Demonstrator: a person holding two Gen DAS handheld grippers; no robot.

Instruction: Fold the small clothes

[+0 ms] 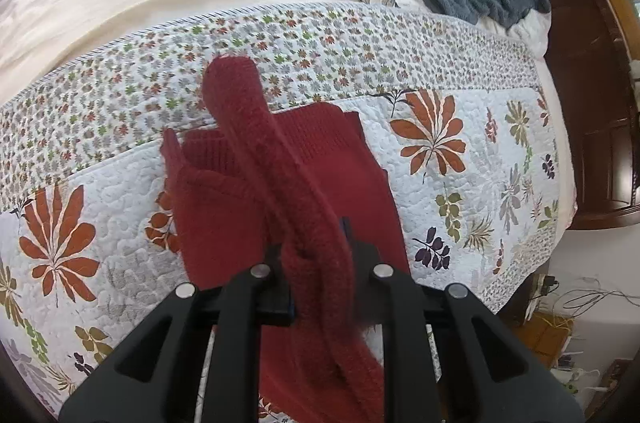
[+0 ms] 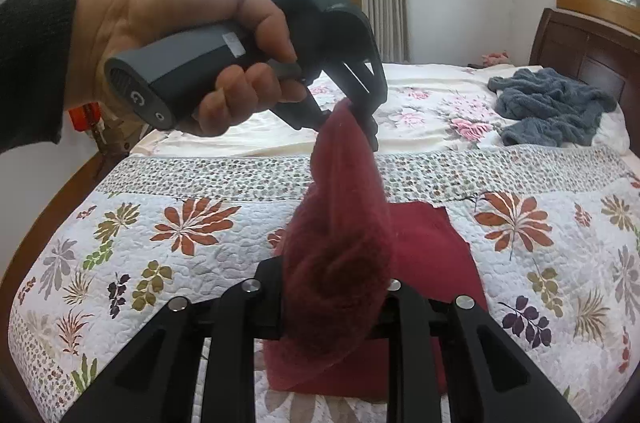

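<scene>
A dark red knit garment (image 1: pixel 224 207) lies on the flowered quilt (image 1: pixel 460 183). One long red sleeve (image 1: pixel 256 127) rises off it. My left gripper (image 1: pixel 320 263) is shut on that sleeve, which runs between its fingers. In the right wrist view a hand (image 2: pixel 160 23) holds the left gripper (image 2: pixel 360 115) pointing down, pinching the sleeve's (image 2: pixel 344 207) upper end. Below it, my right gripper (image 2: pixel 336 307) is shut on the lower, bunched part of the same sleeve. The garment's body (image 2: pixel 432 247) lies flat beneath. The left wrist view does not show the right gripper.
A grey-blue fluffy cloth (image 2: pixel 552 107) lies crumpled on the cream floral sheet (image 2: pixel 420 103) near the dark wooden headboard (image 2: pixel 580 51). The quilt (image 2: pixel 180 263) spreads left and right of the garment. Cables and clutter (image 1: pixel 580 299) lie on the floor past the bed's right edge.
</scene>
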